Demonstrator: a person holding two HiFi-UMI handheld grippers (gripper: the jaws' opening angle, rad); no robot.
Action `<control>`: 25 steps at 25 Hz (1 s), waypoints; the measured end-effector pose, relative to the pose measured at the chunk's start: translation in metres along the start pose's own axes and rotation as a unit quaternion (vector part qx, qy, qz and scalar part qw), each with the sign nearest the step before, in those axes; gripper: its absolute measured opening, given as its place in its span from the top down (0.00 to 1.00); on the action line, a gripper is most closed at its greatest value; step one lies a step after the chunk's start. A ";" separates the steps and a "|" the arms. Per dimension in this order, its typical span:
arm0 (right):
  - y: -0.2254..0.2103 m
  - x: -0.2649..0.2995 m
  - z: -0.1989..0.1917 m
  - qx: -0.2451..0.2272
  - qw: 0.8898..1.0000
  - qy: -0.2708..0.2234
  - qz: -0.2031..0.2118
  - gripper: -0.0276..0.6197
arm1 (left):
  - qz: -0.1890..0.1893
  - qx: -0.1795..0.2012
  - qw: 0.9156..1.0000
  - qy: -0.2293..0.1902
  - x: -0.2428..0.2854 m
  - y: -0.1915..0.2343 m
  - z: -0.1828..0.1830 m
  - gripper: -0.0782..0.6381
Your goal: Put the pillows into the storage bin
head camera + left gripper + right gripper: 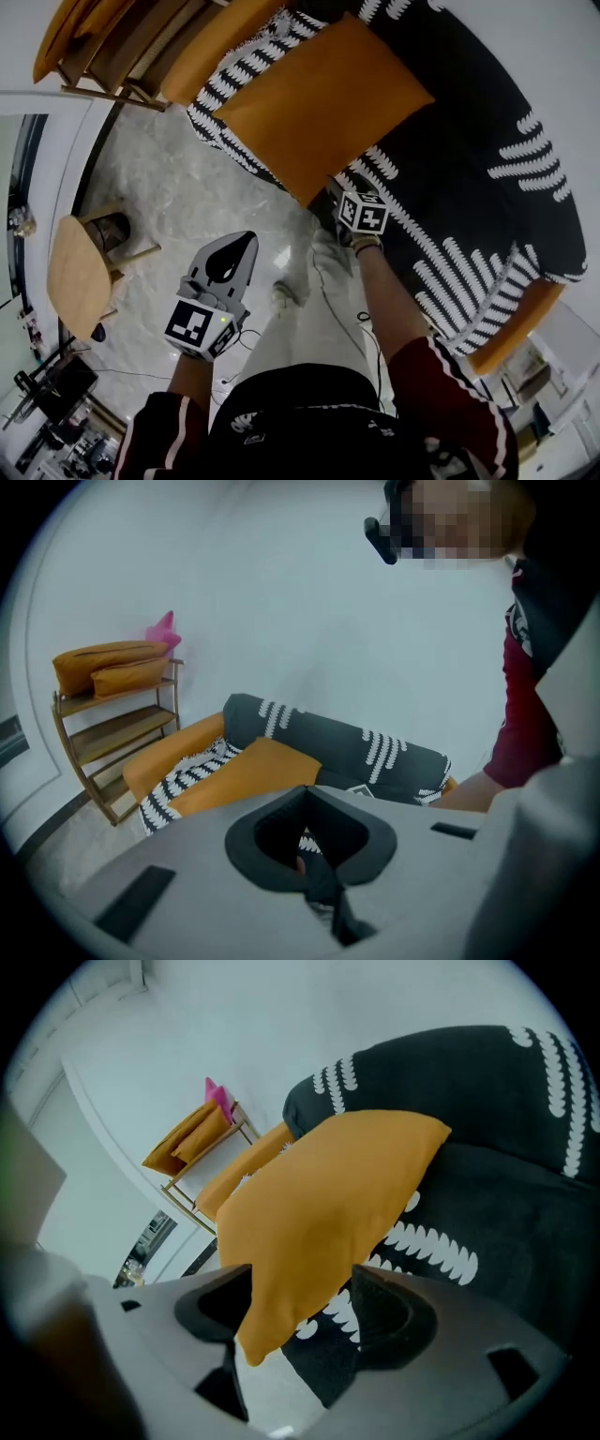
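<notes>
**Right tongs wide around a pillow corner**

A sofa point(469, 169) in a black-and-white patterned cover carried one orange pillow point(323, 98). It lay flat, its long axis running from lower left to upper right in the head view, with one corner pointing at the seat's front edge. On a wooden shelf rack point(112, 742) by the wall, two more orange pillows point(108, 656) were stacked on the top shelf beside a pink thing point(162, 630), making three in all. The right tongs point(300, 1312) stood wide, with the near corner between the jaws but not clamped. The left tongs point(314, 855) were closed and empty above the floor point(187, 187), well apart from the sofa.
</notes>
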State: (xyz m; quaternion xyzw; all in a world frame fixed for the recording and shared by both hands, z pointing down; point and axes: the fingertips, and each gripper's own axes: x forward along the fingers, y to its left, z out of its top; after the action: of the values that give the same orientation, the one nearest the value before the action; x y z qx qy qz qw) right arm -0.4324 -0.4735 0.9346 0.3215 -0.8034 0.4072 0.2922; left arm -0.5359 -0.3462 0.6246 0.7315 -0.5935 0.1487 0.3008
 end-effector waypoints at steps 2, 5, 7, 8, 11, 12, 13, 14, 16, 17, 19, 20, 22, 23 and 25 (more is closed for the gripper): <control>-0.002 0.015 -0.005 0.023 1.000 0.004 0.012 0.44 | 0.001 -0.009 1.000 0.016 0.005 0.001 -0.012 0.89; -0.004 0.035 -0.013 0.066 0.997 0.009 0.034 0.41 | -0.002 -0.023 0.999 0.033 0.014 0.002 -0.027 0.89; -0.006 0.047 -0.018 0.095 0.994 0.010 0.048 0.39 | -0.003 -0.029 0.999 0.038 0.019 0.003 -0.034 0.89; -0.007 0.052 -0.019 0.110 0.992 0.008 0.055 0.38 | -0.004 -0.032 0.999 0.040 0.022 0.004 -0.037 0.89; -0.007 0.062 -0.021 0.160 0.984 0.001 0.077 0.35 | -0.005 -0.038 0.998 0.043 0.026 0.006 -0.042 0.89; -0.005 0.063 -0.021 0.179 0.980 -0.003 0.091 0.35 | -0.006 -0.040 0.998 0.045 0.026 0.006 -0.044 0.89; -0.001 0.063 -0.020 0.196 0.975 -0.007 0.109 0.35 | -0.006 -0.041 0.998 0.046 0.026 0.007 -0.045 0.89; 0.003 0.062 -0.018 0.212 0.969 -0.015 0.128 0.35 | -0.006 -0.043 0.998 0.048 0.025 0.007 -0.046 0.89; 0.012 0.060 -0.012 0.244 0.954 -0.037 0.174 0.31 | -0.003 -0.049 0.997 0.052 0.024 0.009 -0.050 0.89; 0.017 0.059 -0.008 0.258 0.945 -0.048 0.196 0.25 | -0.001 -0.052 0.997 0.054 0.023 0.010 -0.052 0.89; 0.022 0.062 -0.002 0.275 0.935 -0.059 0.218 0.18 | 0.001 -0.055 0.997 0.054 0.020 0.012 -0.055 0.89; 0.022 0.066 -0.002 0.275 0.936 -0.057 0.214 0.18 | 0.001 -0.055 0.997 0.054 0.020 0.013 -0.056 0.89; 0.017 0.077 -0.007 0.268 0.944 -0.044 0.190 0.19 | 0.001 -0.055 0.997 0.055 0.019 0.013 -0.057 0.89; 0.014 0.081 -0.008 0.266 0.947 -0.038 0.176 0.22 | 0.001 -0.056 0.997 0.054 0.019 0.012 -0.057 0.89; 0.012 0.086 -0.009 0.262 0.952 -0.033 0.154 0.26 | 0.001 -0.058 0.997 0.052 0.018 0.012 -0.056 0.89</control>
State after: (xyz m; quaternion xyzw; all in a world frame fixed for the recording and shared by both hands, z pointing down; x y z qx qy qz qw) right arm -0.4935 -0.4845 0.9967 0.2726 -0.7172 0.6326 0.1052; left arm -0.5354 -0.3273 0.6820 0.7034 -0.5858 0.1522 0.3726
